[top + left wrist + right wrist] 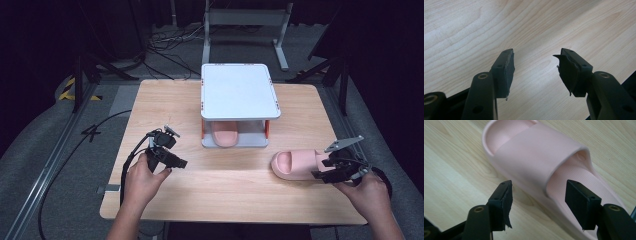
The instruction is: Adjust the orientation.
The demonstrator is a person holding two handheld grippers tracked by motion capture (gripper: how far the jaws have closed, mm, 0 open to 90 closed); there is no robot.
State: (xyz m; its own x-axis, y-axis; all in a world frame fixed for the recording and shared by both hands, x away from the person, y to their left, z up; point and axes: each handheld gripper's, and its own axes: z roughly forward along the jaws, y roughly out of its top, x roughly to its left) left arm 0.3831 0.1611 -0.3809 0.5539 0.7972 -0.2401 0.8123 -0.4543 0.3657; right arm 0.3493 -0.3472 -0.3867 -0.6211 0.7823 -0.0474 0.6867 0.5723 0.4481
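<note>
Black right tongs (536, 200) gape wide astride dimpled pink foam slipper (541, 160); left tongs (535, 72) wide over woodgrain.

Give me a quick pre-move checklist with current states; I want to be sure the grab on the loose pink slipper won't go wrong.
1. Right hand-held gripper open: ok, jaws stand apart.
2. Jaws straddle the pink slipper: ok, one jaw is outside its side wall, the other over the footbed.
3. Pads touching the slipper: cannot tell.
4. Slipper lies flat on the table: ok.
5. Left hand-held gripper out of the way: ok, open over bare wood, holding nothing.
6. Room in the white rack: ok on the bare top shelf; the lower shelf already holds the other slipper, free space beside it cannot tell.
</note>
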